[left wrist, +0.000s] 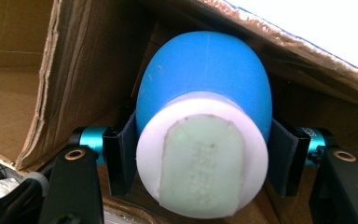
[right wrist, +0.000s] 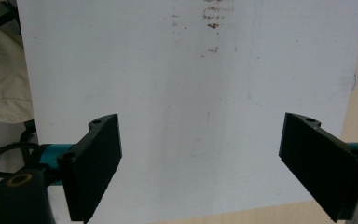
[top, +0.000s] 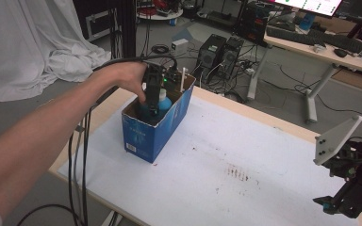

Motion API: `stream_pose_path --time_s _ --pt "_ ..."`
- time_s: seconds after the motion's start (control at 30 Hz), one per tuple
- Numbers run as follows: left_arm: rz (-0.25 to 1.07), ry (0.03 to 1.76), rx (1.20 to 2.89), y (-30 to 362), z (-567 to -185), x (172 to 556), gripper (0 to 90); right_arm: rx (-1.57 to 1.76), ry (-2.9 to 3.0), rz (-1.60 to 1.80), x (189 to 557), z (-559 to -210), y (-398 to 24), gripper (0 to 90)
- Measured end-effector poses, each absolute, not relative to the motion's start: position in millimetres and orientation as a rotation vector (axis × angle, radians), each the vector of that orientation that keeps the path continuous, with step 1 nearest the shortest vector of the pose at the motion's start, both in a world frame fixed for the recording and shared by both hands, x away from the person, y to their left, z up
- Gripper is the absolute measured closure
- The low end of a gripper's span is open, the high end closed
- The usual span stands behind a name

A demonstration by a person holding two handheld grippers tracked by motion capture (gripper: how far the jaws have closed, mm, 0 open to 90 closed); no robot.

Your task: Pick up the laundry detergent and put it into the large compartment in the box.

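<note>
White sheet over bench (top: pixel 226 155), lower centre of frame, brown stains on it. Left forearm reaching up from lower left, left gripper (top: pixel 153 101) pointed down into open blue box (top: pixel 143 136) at centre left. Jaws set against both sides of blue bottle (left wrist: pixel 205 88) with white cap, standing inside box. Right gripper (right wrist: pixel 200 163) low at lower right edge, jaws spread wide over bare sheet.
</note>
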State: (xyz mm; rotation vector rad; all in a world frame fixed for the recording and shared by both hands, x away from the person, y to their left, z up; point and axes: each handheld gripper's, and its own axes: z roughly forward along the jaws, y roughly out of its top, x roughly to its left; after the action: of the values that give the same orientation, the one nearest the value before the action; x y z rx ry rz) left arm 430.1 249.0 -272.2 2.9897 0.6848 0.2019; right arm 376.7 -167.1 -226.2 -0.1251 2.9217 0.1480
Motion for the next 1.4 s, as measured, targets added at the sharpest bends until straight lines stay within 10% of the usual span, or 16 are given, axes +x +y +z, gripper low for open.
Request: stream_pose_path --time_s 1.4 --pt "0.327 0.674 2.955 233.0 -205.0 424.4 25.9 -0.119 2.928 0.149 373.3 -225.5 -167.4 12.3"
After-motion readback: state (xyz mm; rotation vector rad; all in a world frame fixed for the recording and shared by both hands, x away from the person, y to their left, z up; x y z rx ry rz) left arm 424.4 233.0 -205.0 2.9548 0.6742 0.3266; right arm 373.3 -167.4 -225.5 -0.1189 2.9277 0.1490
